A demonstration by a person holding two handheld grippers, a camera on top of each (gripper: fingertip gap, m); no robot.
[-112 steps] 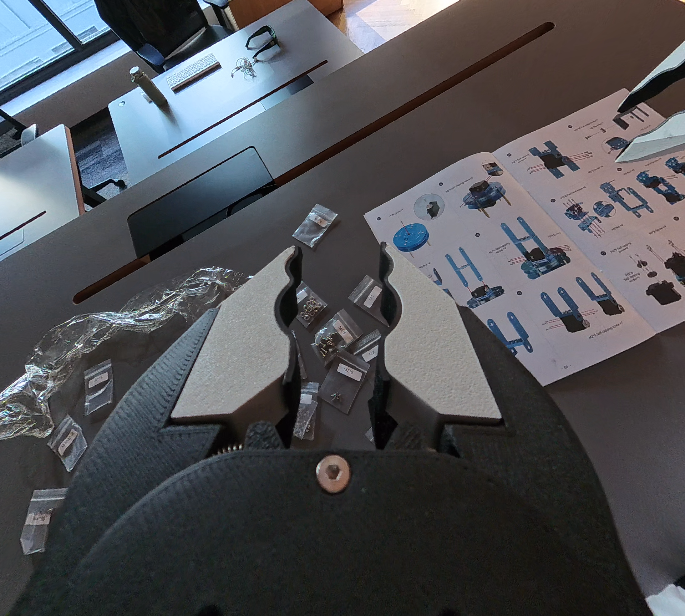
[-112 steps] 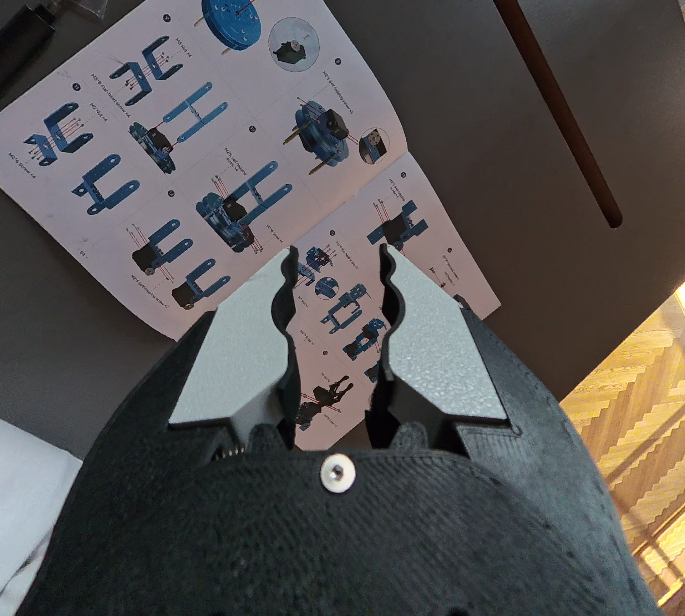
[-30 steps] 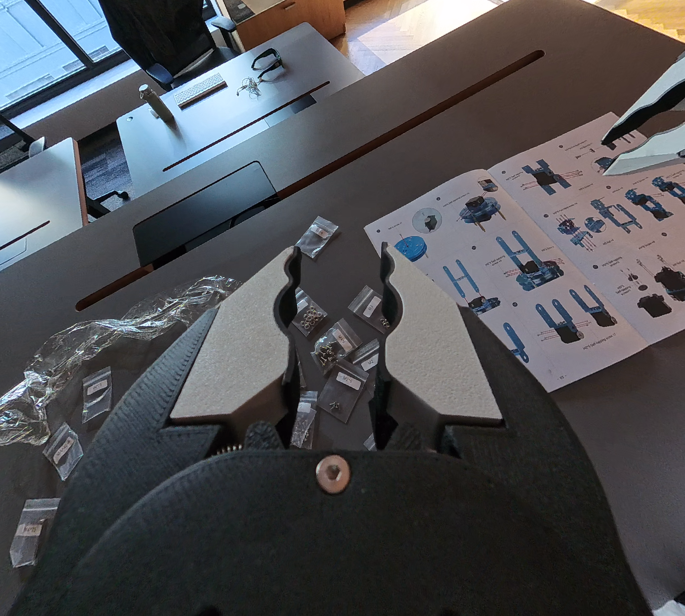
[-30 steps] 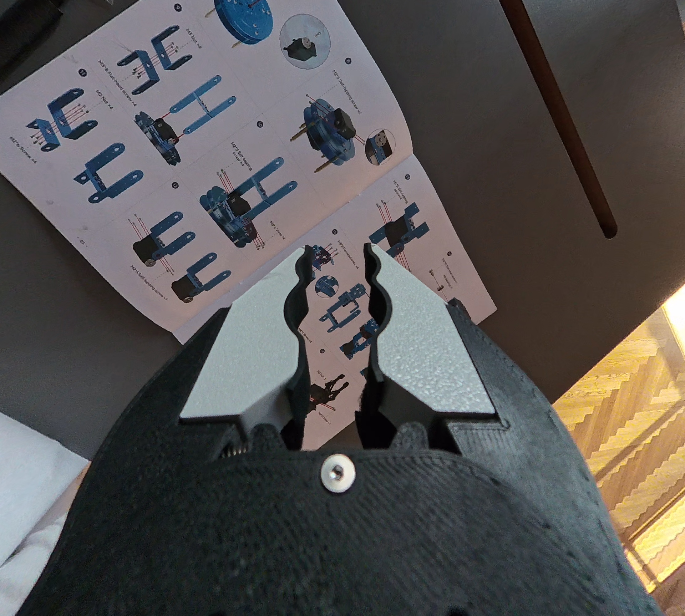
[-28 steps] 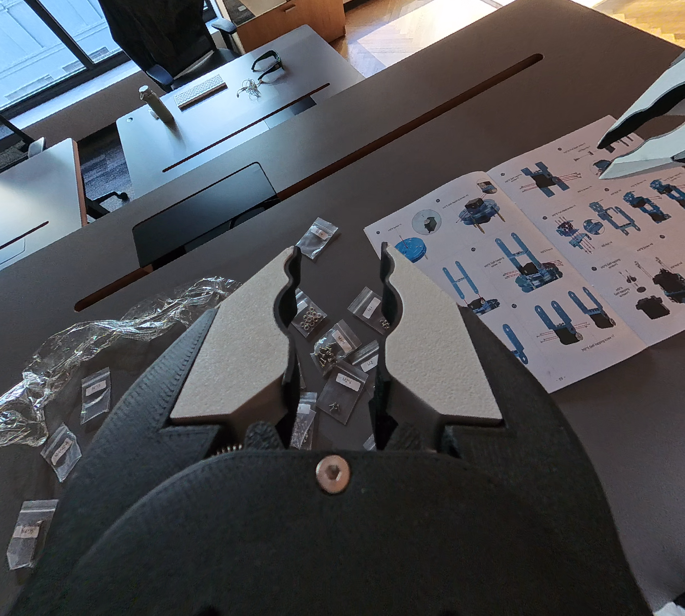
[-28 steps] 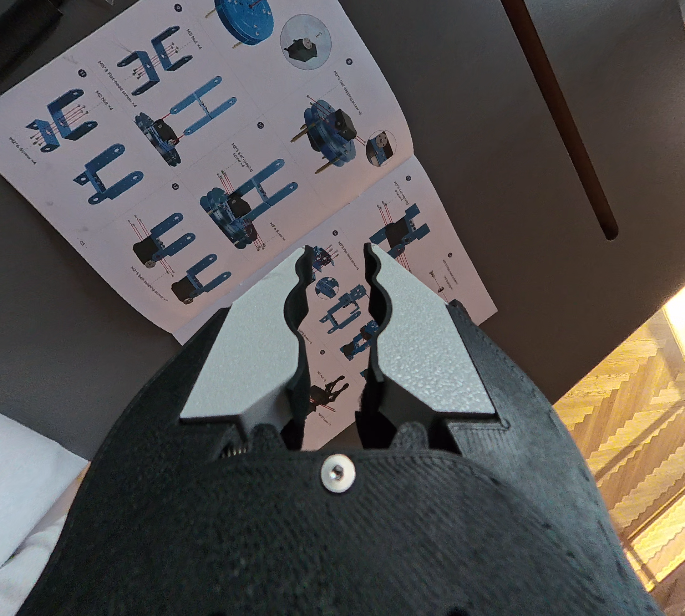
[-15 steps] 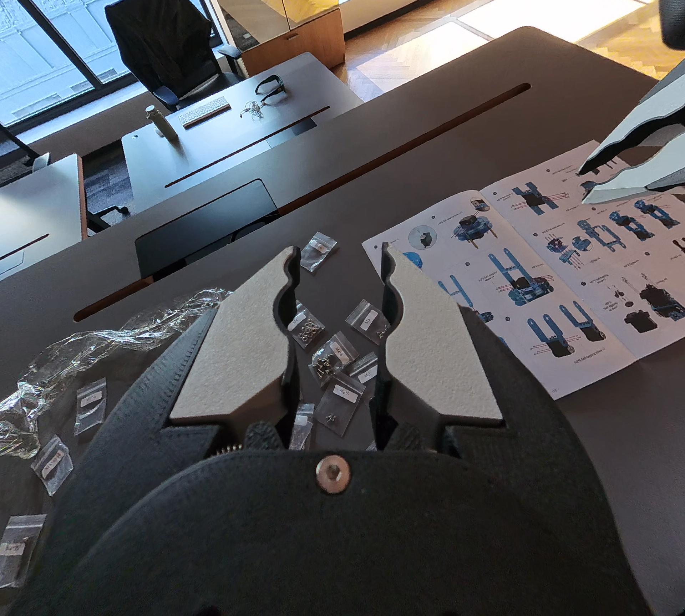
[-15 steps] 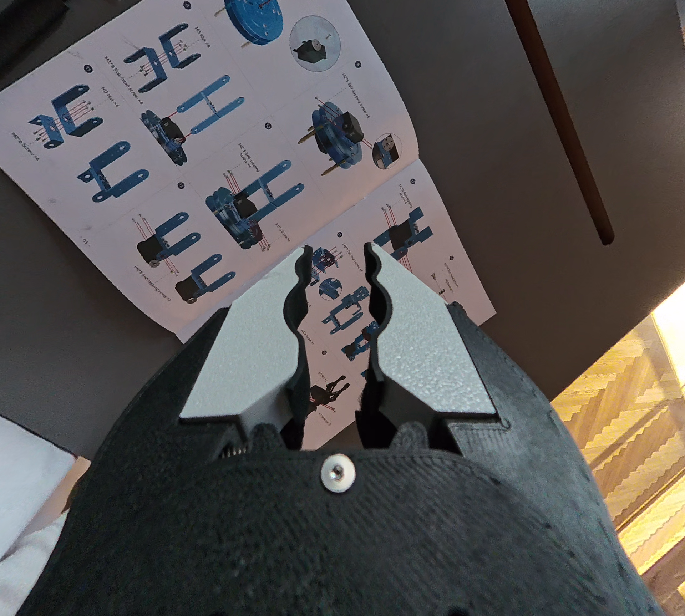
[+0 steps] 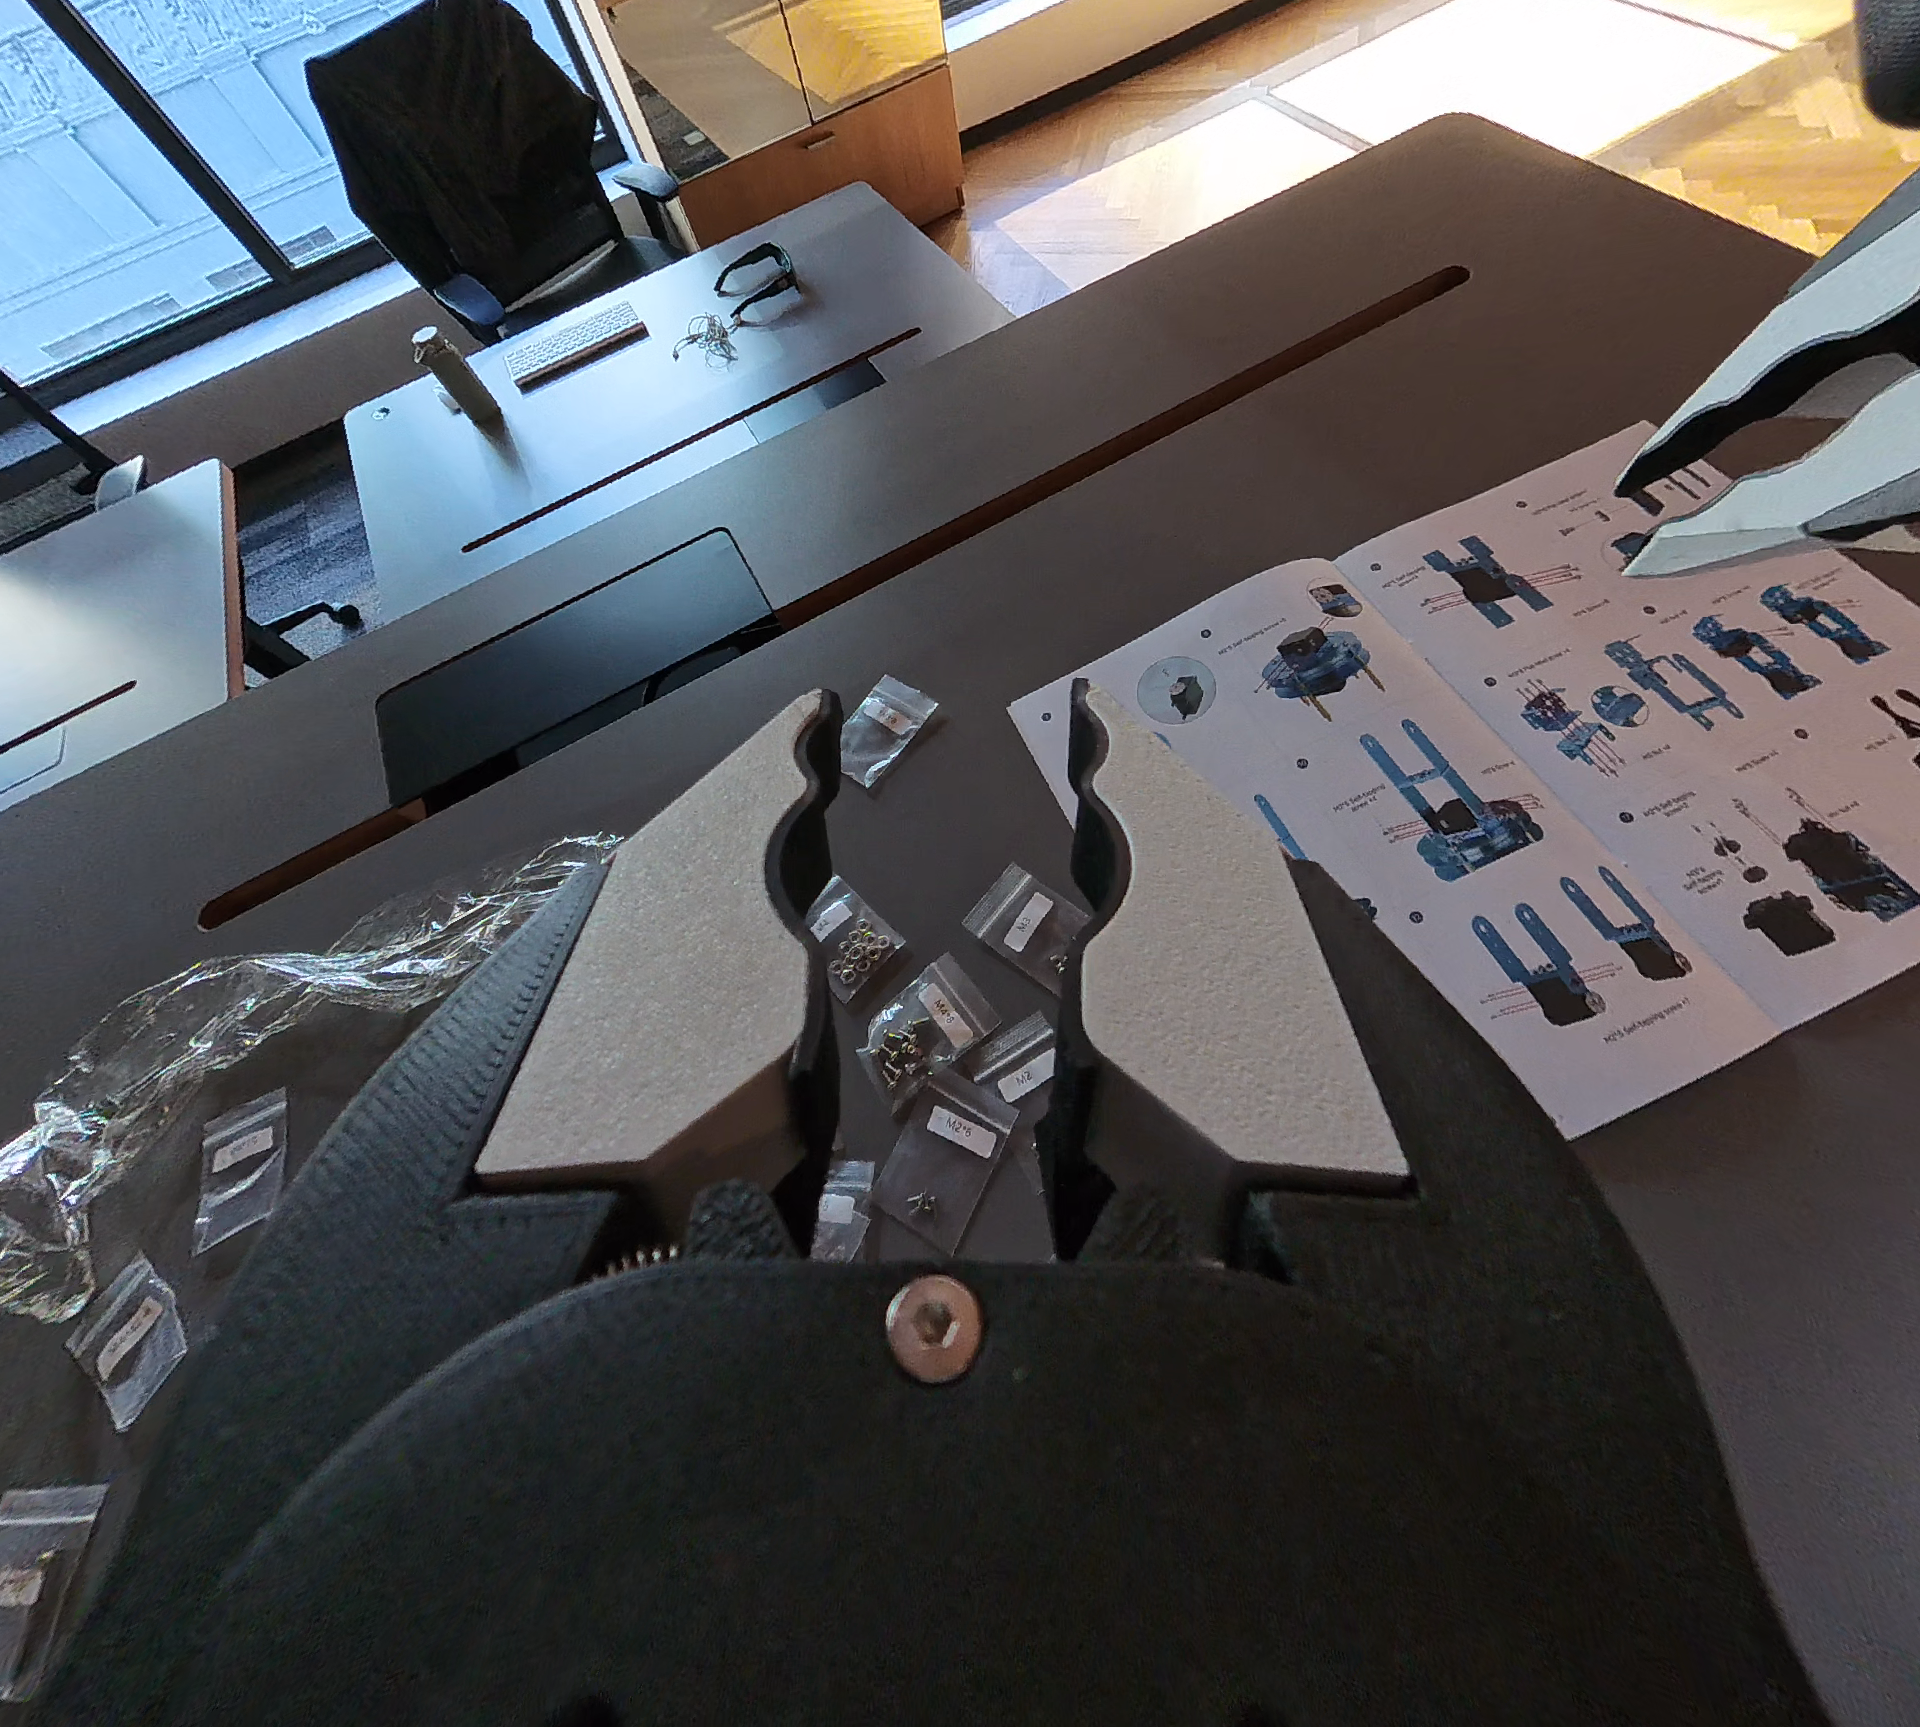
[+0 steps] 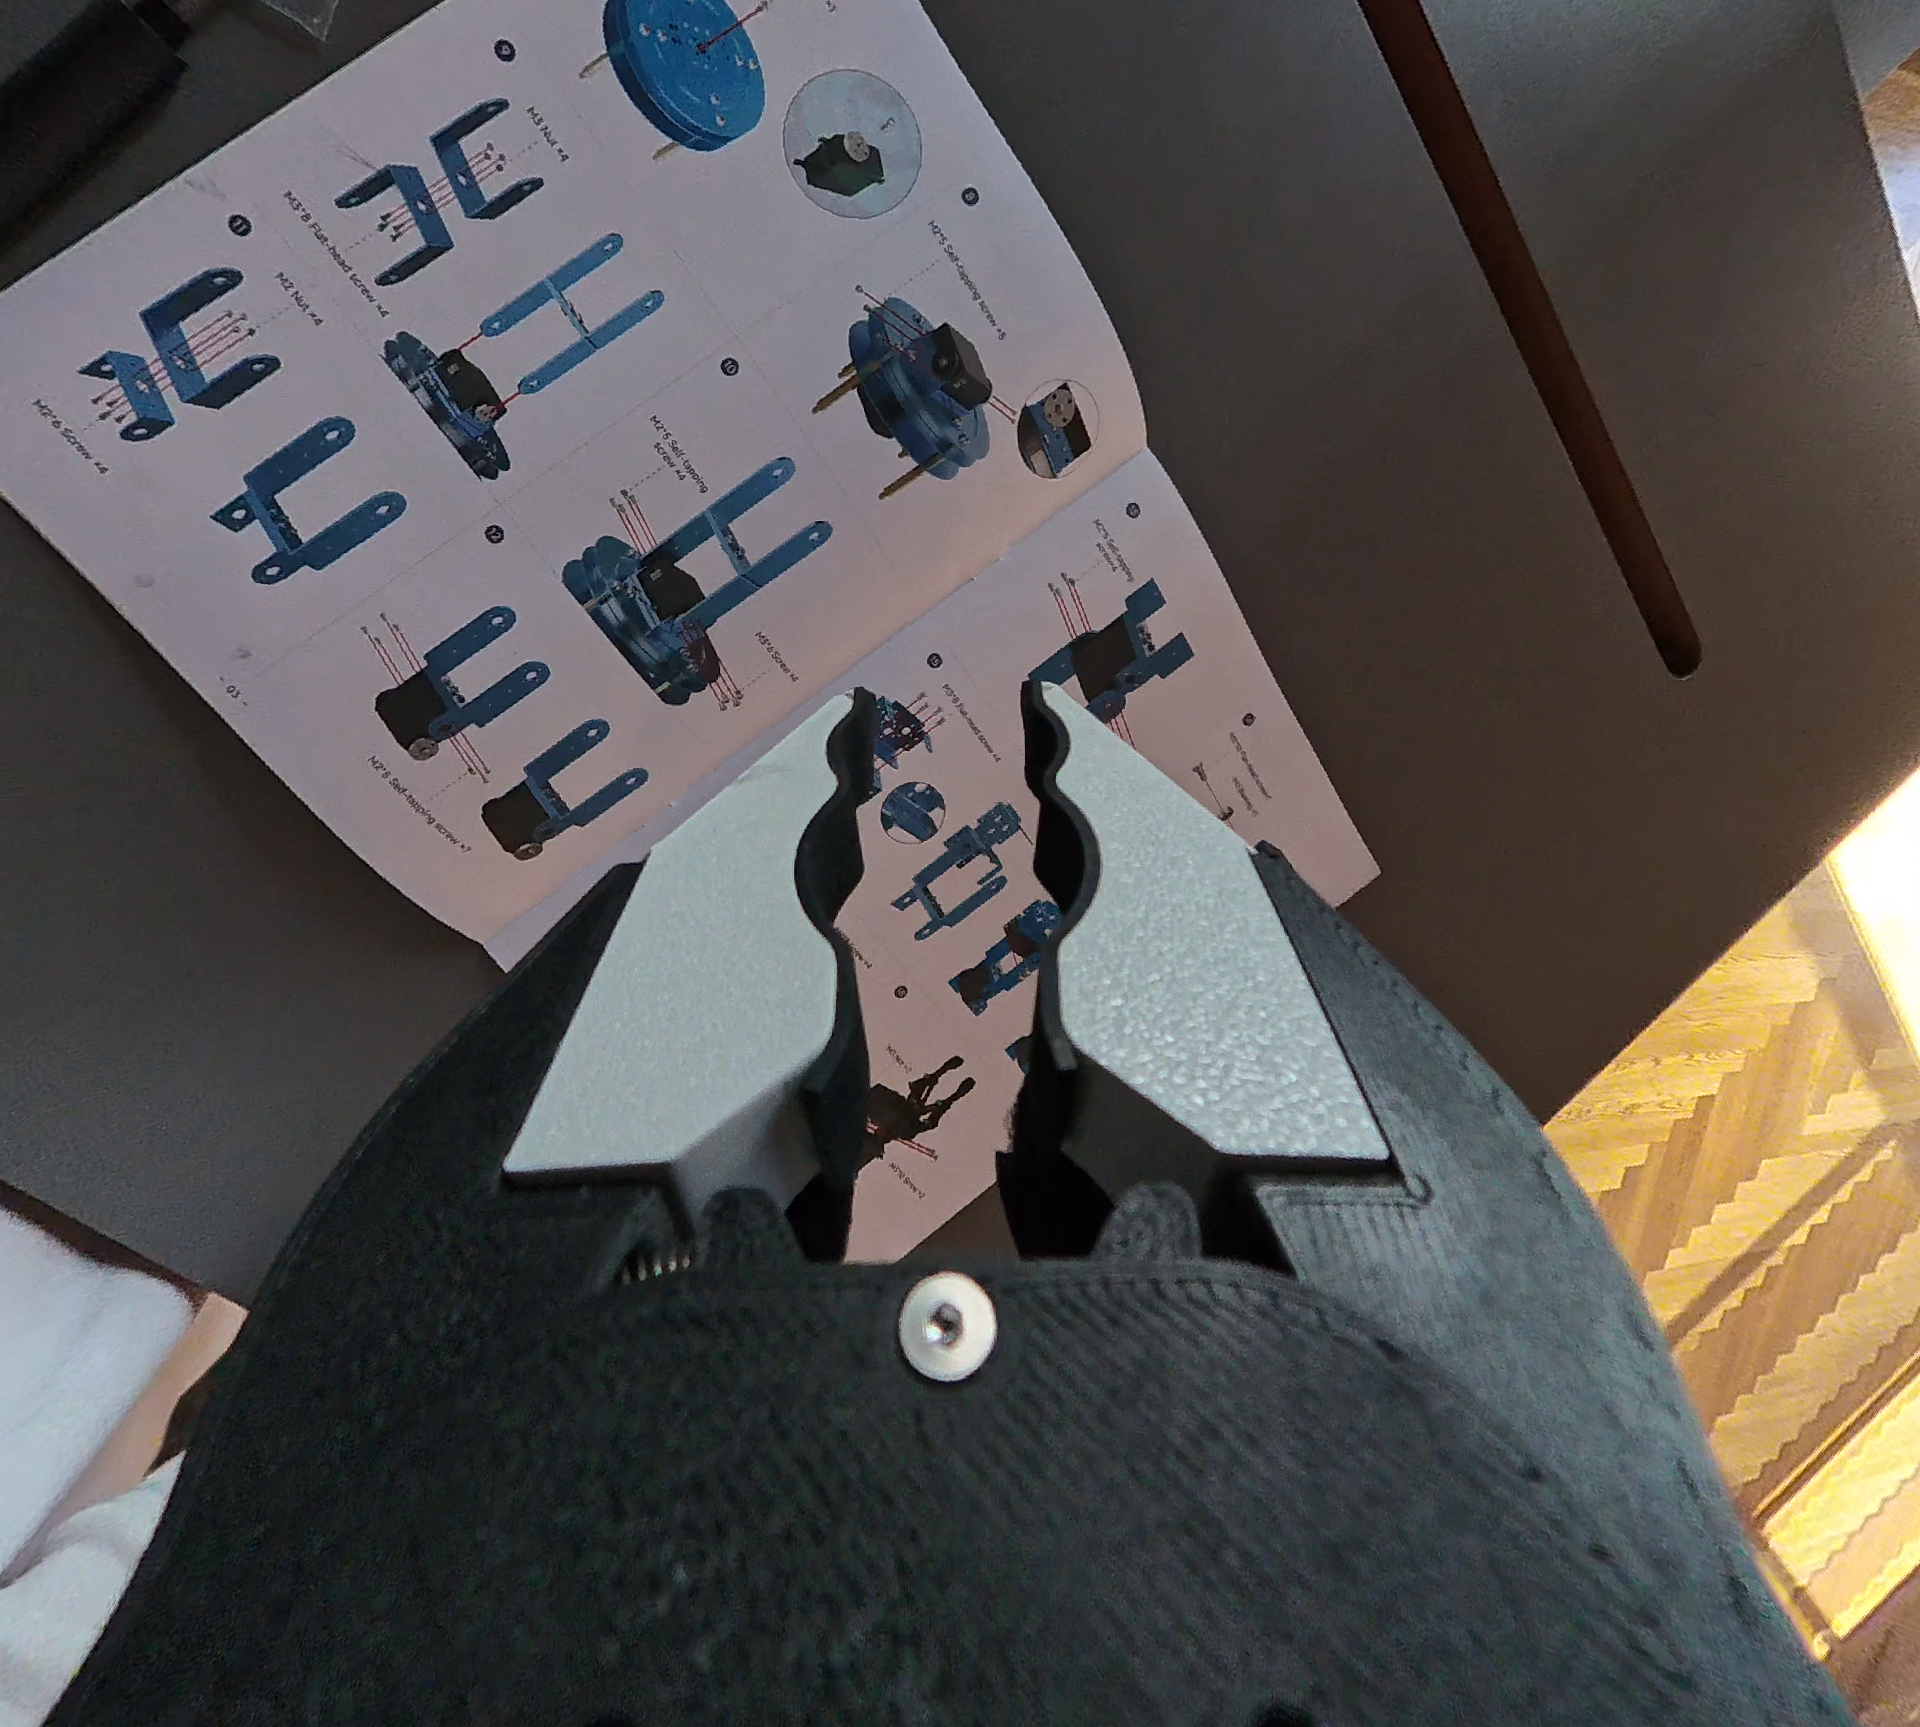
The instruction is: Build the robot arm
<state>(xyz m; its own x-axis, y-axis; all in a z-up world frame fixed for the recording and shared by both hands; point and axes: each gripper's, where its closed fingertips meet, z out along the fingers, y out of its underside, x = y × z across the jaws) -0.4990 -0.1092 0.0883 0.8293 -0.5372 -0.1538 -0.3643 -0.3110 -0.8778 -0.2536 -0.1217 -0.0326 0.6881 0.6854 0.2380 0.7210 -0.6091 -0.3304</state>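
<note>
The left gripper [image 9: 951, 721], fingers wide and empty, hovers above small hardware bags [image 9: 940, 1023] on the dark desk [image 9: 1143, 430], while the right gripper [image 10: 940, 701], fingers narrow and empty, hovers above the open assembly booklet [image 10: 582, 389] at 3 o'clock of the bags.

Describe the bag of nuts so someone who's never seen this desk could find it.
On the dark desk, left of the open instruction booklet, lies a cluster of small clear bags. The bag of nuts lies at the cluster's left, between the left gripper's open fingers; it alone holds round silver nuts.

Dark table [image 9: 1143, 472] bears open booklet [image 9: 1507, 804], small bags [image 9: 925, 1033], crumpled wrap [image 9: 260, 1002].
</note>
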